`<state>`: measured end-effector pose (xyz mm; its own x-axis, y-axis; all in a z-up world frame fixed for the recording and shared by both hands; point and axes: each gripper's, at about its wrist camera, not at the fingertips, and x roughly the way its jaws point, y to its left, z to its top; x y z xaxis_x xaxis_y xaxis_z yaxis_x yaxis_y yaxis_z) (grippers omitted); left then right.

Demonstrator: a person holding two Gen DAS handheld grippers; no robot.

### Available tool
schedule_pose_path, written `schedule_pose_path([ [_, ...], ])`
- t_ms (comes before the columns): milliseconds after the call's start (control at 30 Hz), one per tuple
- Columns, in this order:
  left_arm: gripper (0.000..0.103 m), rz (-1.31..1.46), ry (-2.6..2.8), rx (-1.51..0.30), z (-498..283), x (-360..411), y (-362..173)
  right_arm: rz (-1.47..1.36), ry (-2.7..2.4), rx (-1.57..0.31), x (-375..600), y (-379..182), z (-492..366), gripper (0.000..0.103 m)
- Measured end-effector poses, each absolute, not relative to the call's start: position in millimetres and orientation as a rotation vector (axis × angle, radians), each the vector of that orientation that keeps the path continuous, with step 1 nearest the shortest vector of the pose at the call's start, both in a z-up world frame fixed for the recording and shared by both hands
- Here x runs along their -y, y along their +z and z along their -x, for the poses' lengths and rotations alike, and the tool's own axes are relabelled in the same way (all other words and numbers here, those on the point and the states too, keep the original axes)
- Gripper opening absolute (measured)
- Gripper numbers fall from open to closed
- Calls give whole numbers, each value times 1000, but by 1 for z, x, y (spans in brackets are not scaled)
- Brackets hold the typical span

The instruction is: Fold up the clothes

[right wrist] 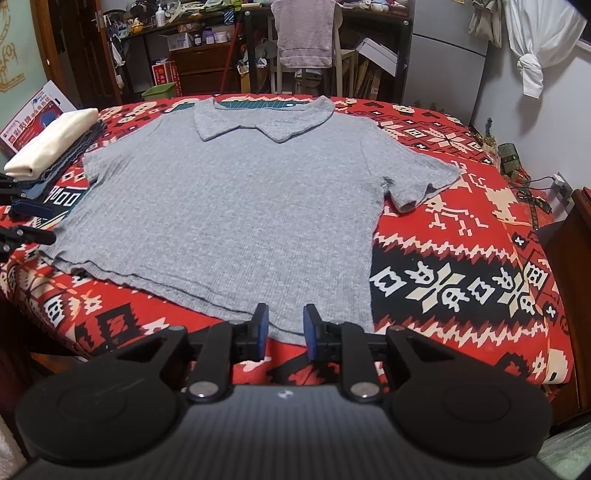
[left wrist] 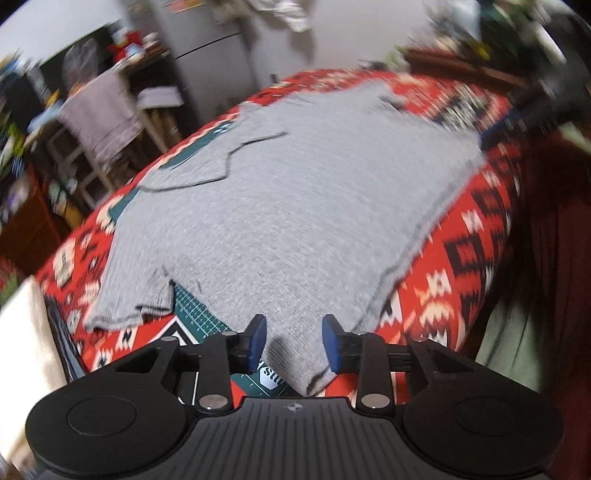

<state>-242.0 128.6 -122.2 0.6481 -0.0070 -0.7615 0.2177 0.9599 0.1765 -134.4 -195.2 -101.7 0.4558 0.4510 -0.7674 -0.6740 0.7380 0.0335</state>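
A grey ribbed polo shirt [right wrist: 236,199] lies spread flat on a red patterned blanket [right wrist: 461,258], its collar at the far side and its hem towards me. My right gripper [right wrist: 286,332] is open at the hem near the shirt's right bottom corner, with the hem edge between its fingers. My left gripper [left wrist: 294,343] is open too, with the shirt [left wrist: 295,206] running away from it and a bottom corner lying in the gap between its blue pads. In the right wrist view the left gripper [right wrist: 37,221] reaches in at the shirt's left edge. The left wrist view is blurred.
Folded clothes, cream on top [right wrist: 51,144], are stacked at the blanket's far left, next to a printed box [right wrist: 33,114]. A green cutting mat [left wrist: 195,314] shows under the blanket. A cable and plug [right wrist: 535,192] lie at the right edge. A chair with a grey towel [right wrist: 306,33] stands behind.
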Motion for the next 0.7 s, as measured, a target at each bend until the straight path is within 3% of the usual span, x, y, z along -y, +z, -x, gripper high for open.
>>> schedule_pose_path([
  [367, 39, 220, -48, -827, 238, -165, -101, 299, 718, -836, 187, -98, 136, 28],
  [700, 39, 377, 22, -871, 245, -177, -120, 260, 679, -855, 199, -100, 126, 30],
])
